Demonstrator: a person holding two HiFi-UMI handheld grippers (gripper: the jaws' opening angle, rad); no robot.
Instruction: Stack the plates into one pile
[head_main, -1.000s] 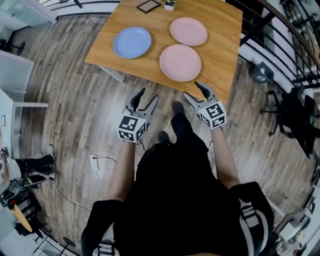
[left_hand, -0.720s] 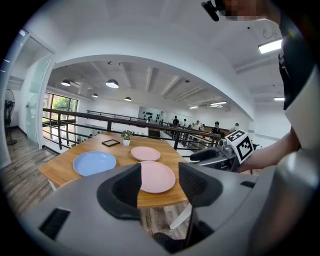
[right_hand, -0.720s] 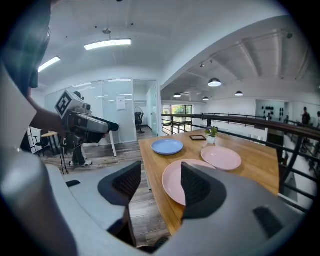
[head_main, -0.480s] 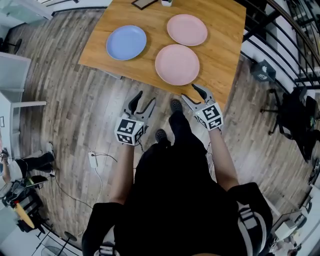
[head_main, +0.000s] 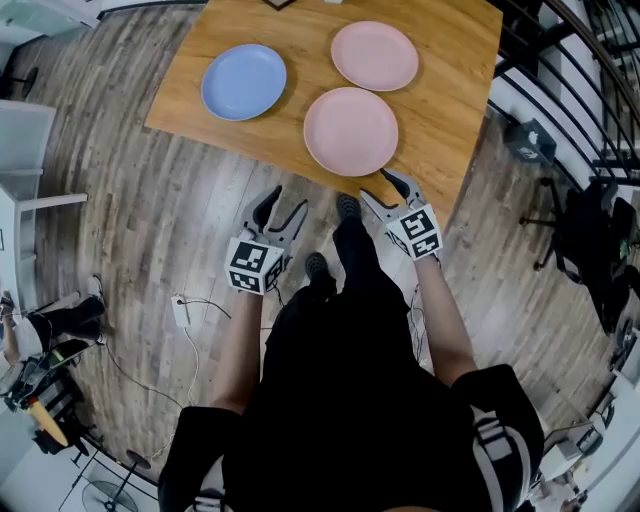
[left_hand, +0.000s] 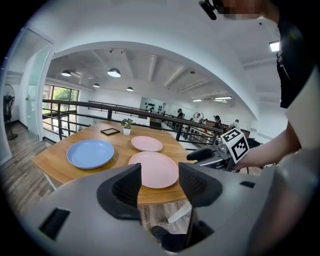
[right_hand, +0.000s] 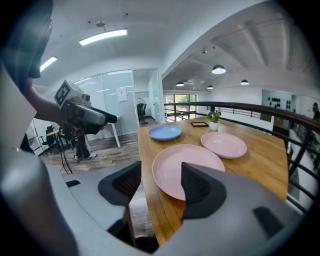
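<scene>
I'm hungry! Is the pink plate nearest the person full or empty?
Empty. The near pink plate shows only a bare pink surface in all three views; nothing lies on it.

You have one table (head_main: 450, 100) bearing two pink plates, a near pink plate (head_main: 351, 131) and a far pink plate (head_main: 375, 56), one blue plate (head_main: 244, 81), one picture frame (left_hand: 109, 131) and one potted plant (left_hand: 127, 125).

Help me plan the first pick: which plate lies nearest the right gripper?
The pink plate at the table's near edge, just ahead of the right gripper; the other pink plate and the blue plate lie farther back.
</scene>
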